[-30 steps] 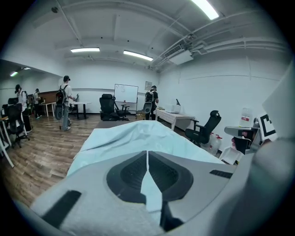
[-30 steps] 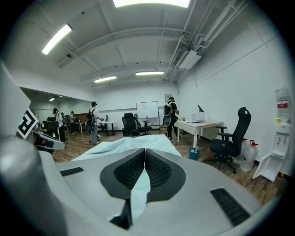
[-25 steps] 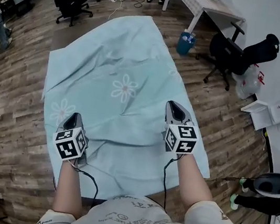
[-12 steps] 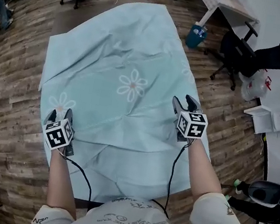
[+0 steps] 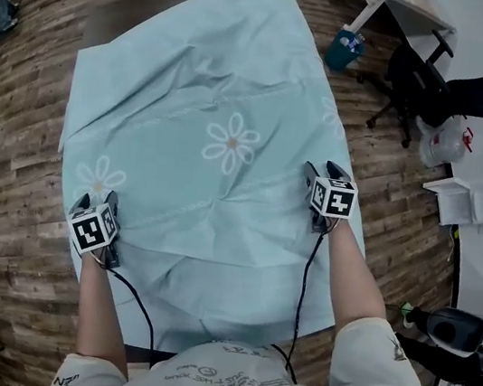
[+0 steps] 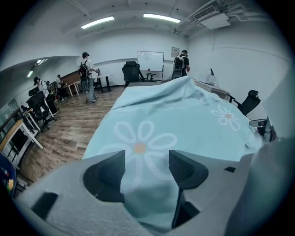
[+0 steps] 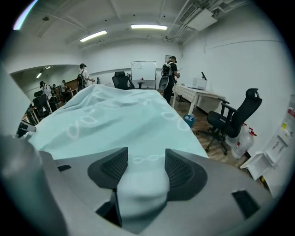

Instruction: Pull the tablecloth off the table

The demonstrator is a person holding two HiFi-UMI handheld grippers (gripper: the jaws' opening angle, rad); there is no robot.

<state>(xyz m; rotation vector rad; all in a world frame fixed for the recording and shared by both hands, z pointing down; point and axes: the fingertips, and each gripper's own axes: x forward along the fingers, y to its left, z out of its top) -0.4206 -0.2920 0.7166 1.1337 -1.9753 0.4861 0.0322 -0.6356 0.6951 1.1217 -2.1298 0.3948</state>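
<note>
On the desk [image 5: 111, 14], the tablecloth [image 5: 230, 94] lies fully spread, nothing pulled off yet. My left hand-held gripper [image 5: 98, 200] and right hand-held gripper [image 5: 322, 169] are both opening, with loose cloth folds between their jaws.

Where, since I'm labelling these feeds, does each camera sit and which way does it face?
Head view: on the person's head, looking steeply down at the tablecloth; both forearms, the left gripper and the right gripper show.
Left gripper view: on the left gripper, looking along its opening jaws, tablecloth between them, across the tablecloth.
Right gripper view: same on the right gripper, jaws opening, tablecloth between them.
Shared: the daisy-print tablecloth appears in all three.
</note>
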